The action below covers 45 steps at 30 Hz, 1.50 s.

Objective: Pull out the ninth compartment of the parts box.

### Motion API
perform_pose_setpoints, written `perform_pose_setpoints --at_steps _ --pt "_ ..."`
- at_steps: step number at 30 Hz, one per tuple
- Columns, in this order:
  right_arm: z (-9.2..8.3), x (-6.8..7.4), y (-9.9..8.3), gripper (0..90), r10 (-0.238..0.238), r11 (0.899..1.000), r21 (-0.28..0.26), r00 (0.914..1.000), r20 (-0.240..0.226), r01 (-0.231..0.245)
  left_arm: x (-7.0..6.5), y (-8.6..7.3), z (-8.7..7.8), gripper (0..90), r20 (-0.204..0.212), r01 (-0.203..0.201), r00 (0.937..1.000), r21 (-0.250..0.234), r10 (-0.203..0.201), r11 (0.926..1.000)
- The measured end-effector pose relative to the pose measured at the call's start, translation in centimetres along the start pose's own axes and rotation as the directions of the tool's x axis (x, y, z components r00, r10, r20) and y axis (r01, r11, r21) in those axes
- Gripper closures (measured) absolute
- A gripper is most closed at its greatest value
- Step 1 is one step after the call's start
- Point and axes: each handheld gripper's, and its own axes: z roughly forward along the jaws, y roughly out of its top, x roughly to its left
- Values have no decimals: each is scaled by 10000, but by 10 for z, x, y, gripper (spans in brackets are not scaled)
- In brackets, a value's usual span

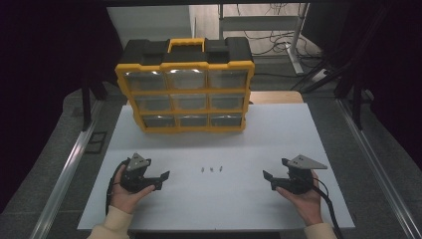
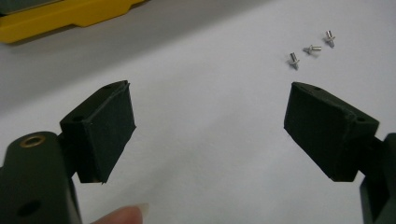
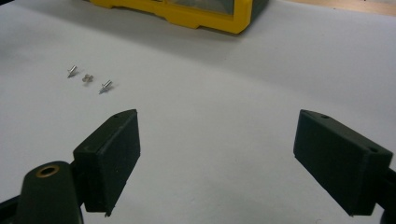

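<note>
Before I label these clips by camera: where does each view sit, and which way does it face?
High view: above the person's side, facing forward and down on the white table; both hands and the left gripper and right gripper show.
Left gripper view: rides the left gripper, looking between its open jaws.
Right gripper view: likewise on the right gripper, jaws open.
Shared: three small screws and the yellow organizer box.

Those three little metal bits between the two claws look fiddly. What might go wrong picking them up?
The three screws lie close together, so a wide pad may nudge its neighbours. They look round and could roll on the smooth white table. Both the left gripper and right gripper are open, still apart from them.
</note>
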Motion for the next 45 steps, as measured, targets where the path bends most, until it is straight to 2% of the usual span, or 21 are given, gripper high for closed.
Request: perform_pose_setpoints --at_steps 7,18,24,30,41,42,45 --pt "6 -1 -1 134 -29 9998 211 9999 -146 32 1 -1 1 158 84 60 9999 19 -61 10000" --pt "5 -1 0 100 1 9999 101 9998 192 -3 1 -2 0 148 118 99 9999 2 -99 10000" --pt "4 3 2 78 -88 9999 96 9993 360 84 1 -2 0 126 154 57 9999 30 -57 10000" --pt "4 7 6 63 41 10000 -46 9990 456 -39 -2 -2 0 118 215 -72 9997 26 72 10000" --pt "8 20 11 71 -68 9998 -177 9994 346 74 0 -3 1 118 150 -77 9999 78 75 9999" --pt "8 21 12 73 49 9997 -233 9998 214 -44 0 -3 1 119 136 -59 9999 81 58 9999" --pt "10 23 13 76 135 9995 -300 9997 212 -129 0 -3 1 120 125 -27 9999 90 26 10000"
